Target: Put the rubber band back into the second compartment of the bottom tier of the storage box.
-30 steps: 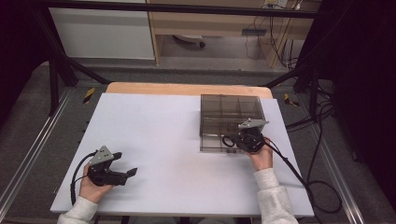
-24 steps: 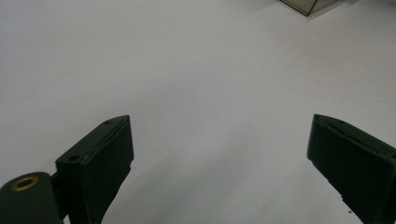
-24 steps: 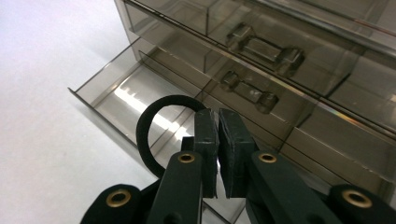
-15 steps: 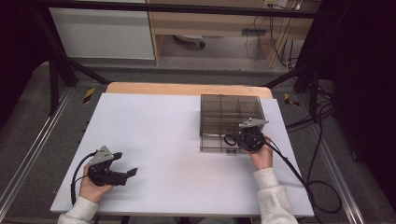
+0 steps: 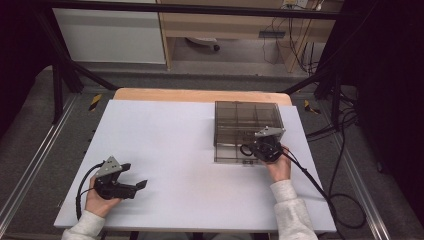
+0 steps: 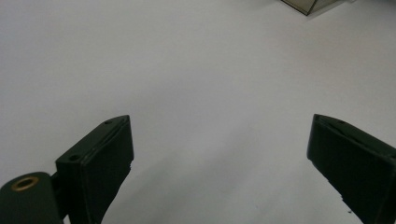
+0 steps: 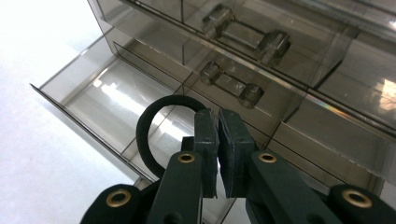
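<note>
Right now the right gripper [image 7: 218, 140] pinches a black hair tie [image 7: 154, 123] over the open drawer [image 7: 107, 100] of the smoky plastic organizer [image 5: 245, 122]. Well apart from that organizer, the left gripper [image 6: 219, 154] rests with jaws spread wide, grasping nothing

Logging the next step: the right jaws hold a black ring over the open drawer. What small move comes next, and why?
Probably open the right gripper: its jaws pinch the ring over the open drawer of the organizer, so the ring should drop inside.
</note>
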`<state>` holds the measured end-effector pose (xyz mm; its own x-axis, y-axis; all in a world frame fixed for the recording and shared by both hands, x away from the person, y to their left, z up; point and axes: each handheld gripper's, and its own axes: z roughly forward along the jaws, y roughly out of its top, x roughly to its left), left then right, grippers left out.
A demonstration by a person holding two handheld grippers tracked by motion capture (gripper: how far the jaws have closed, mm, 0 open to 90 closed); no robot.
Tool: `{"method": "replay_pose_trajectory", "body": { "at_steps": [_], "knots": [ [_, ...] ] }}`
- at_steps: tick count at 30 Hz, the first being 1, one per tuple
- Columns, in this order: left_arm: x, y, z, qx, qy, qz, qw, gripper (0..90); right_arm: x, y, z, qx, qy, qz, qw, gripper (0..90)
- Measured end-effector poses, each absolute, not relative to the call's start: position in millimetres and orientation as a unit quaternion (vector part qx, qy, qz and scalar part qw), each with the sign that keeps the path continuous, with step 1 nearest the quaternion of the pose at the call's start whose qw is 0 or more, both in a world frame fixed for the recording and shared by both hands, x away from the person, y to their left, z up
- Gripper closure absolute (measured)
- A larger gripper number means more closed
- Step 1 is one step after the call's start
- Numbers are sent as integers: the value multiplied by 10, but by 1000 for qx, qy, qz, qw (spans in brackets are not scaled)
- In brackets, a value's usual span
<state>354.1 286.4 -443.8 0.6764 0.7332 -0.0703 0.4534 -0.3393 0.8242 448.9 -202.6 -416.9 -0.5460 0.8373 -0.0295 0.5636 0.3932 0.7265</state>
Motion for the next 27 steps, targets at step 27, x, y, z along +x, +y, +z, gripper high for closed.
{"method": "replay_pose_trajectory", "body": {
  "at_steps": [27],
  "knots": [
    [3542, 2863, -4439, 803, 370, 158, 440, 69, 4543, -1966, -4322, 434, 819, 312, 210, 863]
  ]
}}
